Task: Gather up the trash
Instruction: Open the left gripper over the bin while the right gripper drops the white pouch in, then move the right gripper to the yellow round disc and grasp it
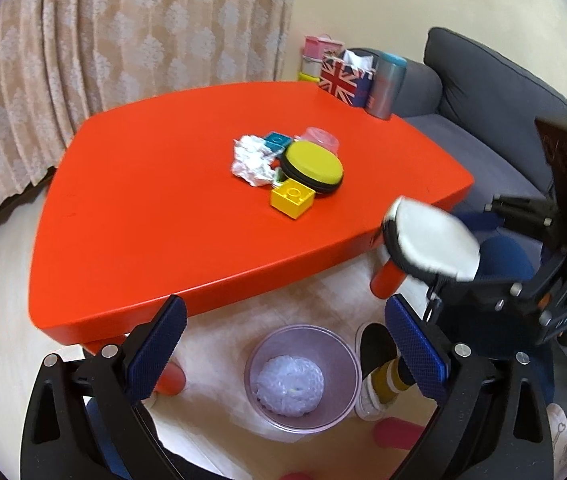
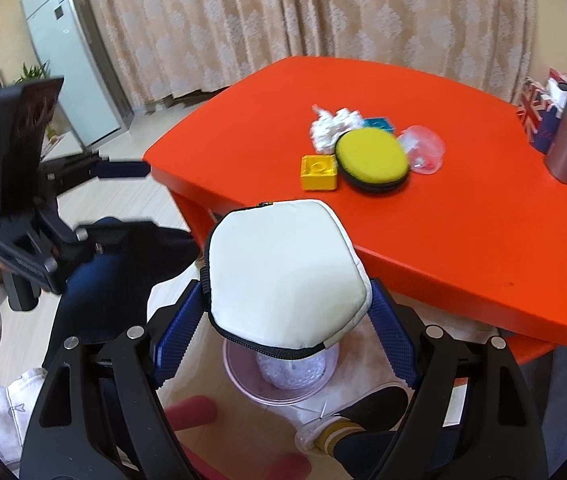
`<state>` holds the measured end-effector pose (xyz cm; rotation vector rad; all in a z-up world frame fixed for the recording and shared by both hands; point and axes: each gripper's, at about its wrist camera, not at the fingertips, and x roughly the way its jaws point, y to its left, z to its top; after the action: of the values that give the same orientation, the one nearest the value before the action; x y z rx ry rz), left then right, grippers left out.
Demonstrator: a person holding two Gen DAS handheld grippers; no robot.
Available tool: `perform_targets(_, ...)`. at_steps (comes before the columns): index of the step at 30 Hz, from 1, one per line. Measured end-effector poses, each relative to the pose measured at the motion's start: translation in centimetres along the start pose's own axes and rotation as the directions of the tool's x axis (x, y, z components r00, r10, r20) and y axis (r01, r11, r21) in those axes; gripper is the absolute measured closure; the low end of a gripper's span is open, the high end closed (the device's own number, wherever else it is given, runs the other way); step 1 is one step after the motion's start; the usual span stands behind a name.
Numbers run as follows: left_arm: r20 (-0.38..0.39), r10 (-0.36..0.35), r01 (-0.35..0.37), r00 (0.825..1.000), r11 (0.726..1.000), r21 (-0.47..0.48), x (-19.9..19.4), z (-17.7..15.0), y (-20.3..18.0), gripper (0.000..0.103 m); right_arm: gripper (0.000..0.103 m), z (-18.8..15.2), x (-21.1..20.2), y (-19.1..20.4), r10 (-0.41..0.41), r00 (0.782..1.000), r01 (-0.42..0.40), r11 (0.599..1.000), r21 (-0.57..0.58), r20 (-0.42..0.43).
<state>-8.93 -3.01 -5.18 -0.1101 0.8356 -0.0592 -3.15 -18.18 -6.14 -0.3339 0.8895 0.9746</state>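
Right gripper (image 2: 287,320) clasps the white pouch (image 2: 283,272), seemingly above the bin (image 1: 303,376); left gripper (image 1: 283,344) gapes empty; release follows.

A yellow round case (image 1: 314,165) lies beside a yellow brick (image 1: 292,196) on the orange table (image 1: 155,184); a Union Jack box (image 1: 339,80) stands near the grey sofa (image 1: 495,92), patterned curtain (image 1: 123,28) behind

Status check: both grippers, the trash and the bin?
Left gripper open, empty, over the bin. Right gripper shut on white zip pouch above the bin. Crumpled paper still on red table. Nothing blocking.
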Motion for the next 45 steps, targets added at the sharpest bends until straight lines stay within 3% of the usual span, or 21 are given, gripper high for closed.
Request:
perform_targets(5, 0.014, 0.016, -0.015, 1.000, 1.000, -0.019, -1.1, -0.3, 1.2, 0.008, 0.022, 0.0, 1.3, 1.1, 0.036, 0.999, -0.036, 0.999, -0.022, -0.025)
perform_targets(8, 0.016, 0.025, -0.025, 1.000, 0.999, -0.029, -1.2, -0.3, 1.7, 0.008, 0.016, 0.3, 1.8, 1.8, 0.055, 0.998, -0.057, 0.998, -0.036, -0.034)
perform_targets(11, 0.015, 0.027, -0.027, 1.000, 0.999, -0.034, -1.2, -0.4, 1.8, 0.008, 0.009, 0.5, 1.9, 1.9, 0.046, 0.999, -0.047, 0.998, -0.032, -0.029)
perform_targets(15, 0.006, 0.025, -0.025, 1.000, 0.999, -0.032, -0.9, -0.5, 1.7, 0.008, 0.007, 0.5, 1.6, 1.5, 0.028, 0.999, -0.029, 1.000, -0.011, -0.025)
perform_targets(32, 0.000, 0.011, -0.011, 1.000, 1.000, 0.010, -0.4, 0.4, 0.8, 0.008, 0.006, 1.0, -0.4, -1.0, -0.013, 1.000, 0.012, 0.999, 0.052, 0.021)
perform_targets(45, 0.003, 0.002, -0.002, 1.000, 1.000, 0.027, 0.8, 3.0, 0.6, 0.008, 0.006, 5.4, 0.5, -4.9, -0.057, 0.998, 0.054, 0.993, 0.101, 0.024)
